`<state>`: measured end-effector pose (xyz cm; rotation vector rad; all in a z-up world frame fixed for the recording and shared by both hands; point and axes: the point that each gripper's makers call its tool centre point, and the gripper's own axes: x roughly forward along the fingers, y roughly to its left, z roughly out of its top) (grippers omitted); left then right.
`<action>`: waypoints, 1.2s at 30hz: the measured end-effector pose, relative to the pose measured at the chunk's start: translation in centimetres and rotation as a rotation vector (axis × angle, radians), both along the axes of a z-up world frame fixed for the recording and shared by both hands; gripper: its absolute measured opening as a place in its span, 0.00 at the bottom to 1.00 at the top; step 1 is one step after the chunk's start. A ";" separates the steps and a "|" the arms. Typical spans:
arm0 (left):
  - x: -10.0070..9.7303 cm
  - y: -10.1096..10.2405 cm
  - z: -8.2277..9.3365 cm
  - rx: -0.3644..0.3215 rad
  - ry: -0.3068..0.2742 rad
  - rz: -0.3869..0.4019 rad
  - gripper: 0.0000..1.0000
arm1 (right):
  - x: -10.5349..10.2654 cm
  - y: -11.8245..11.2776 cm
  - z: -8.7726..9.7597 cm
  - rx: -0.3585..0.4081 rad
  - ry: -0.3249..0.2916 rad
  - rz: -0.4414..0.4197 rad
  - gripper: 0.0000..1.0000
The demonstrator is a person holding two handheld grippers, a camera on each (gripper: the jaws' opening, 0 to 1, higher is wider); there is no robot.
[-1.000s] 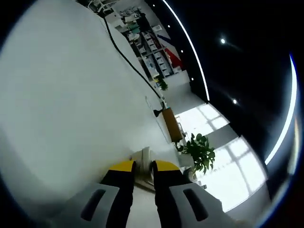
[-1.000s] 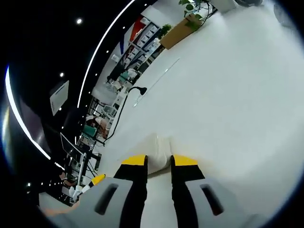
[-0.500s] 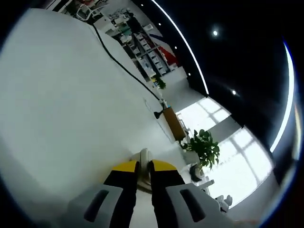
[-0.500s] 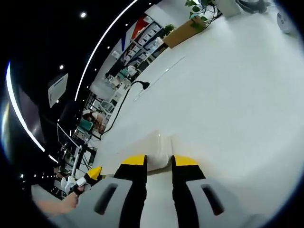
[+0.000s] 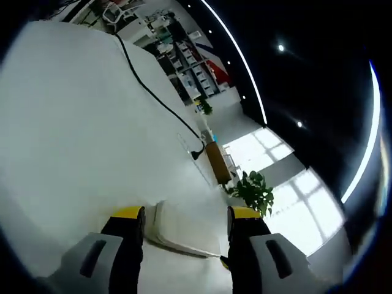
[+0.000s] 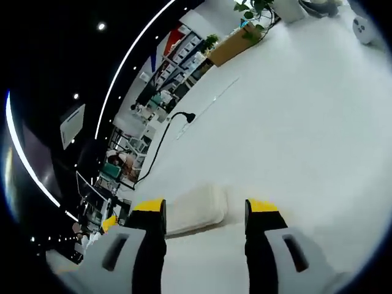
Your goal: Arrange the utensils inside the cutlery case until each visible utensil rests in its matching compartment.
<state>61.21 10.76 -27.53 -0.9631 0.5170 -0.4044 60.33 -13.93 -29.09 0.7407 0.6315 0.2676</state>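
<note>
The white cutlery case (image 5: 184, 226) lies closed on the white table (image 5: 73, 141), between the spread, released fingers of the left gripper (image 5: 185, 223) and right gripper (image 6: 205, 211) (neither touches it).

cutlery case (image 5: 184, 228) (image 6: 195, 209) on table (image 5: 73, 135) (image 6: 294, 141), between spread tongs

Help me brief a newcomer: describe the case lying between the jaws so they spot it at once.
Start from the wide white table. Near its edge, just ahead of the open left gripper, lies the cutlery case: a flat, closed, cream-white box with rounded corners, the only object lying there besides a thin black cable.
</note>
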 end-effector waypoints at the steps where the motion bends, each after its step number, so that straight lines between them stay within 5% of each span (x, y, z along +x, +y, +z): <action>1: -0.4 0.0 0.6 0.032 -0.010 -0.026 0.62 | -0.6 0.1 1.2 -0.052 -0.035 0.030 0.45; 4: -2.4 0.3 3.5 0.152 -0.123 -0.128 0.64 | -1.7 0.5 3.9 -0.125 -0.106 0.098 0.46; 7: -4.1 0.8 4.3 0.275 -0.163 -0.220 0.65 | -3.5 1.1 6.8 -0.269 -0.208 0.163 0.49; 12: -7.2 2.6 5.5 0.548 -0.219 -0.350 0.72 | -7.5 2.9 9.8 -0.521 -0.276 0.362 0.47; 15: -8.6 3.4 6.1 0.652 -0.219 -0.384 0.72 | -9.9 3.5 12.5 -0.670 -0.361 0.369 0.42; 19: -11.9 3.4 8.0 0.856 -0.364 -0.508 0.73 | -13.6 5.6 16.4 -0.792 -0.497 0.359 0.49; 22: -15.8 3.1 8.8 0.881 -0.376 -0.641 0.78 | -15.2 6.5 18.6 -0.730 -0.543 0.301 0.57; 25: -16.7 3.9 10.1 0.903 -0.429 -0.617 0.79 | -16.3 7.0 19.1 -0.729 -0.553 0.311 0.62; 27: -16.6 4.7 10.5 0.889 -0.424 -0.572 0.79 | -16.8 6.4 18.7 -0.878 -0.553 0.362 0.58; 30: -15.6 6.0 10.8 0.867 -0.377 -0.470 0.76 | -17.2 6.7 19.4 -0.823 -0.572 0.351 0.51; 33: -15.6 7.6 13.1 0.857 -0.430 -0.350 0.71 | -17.5 6.3 20.0 -0.822 -0.589 0.359 0.54; 36: -16.9 8.8 14.7 0.896 -0.465 -0.328 0.72 | -18.4 6.3 21.3 -0.790 -0.643 0.370 0.55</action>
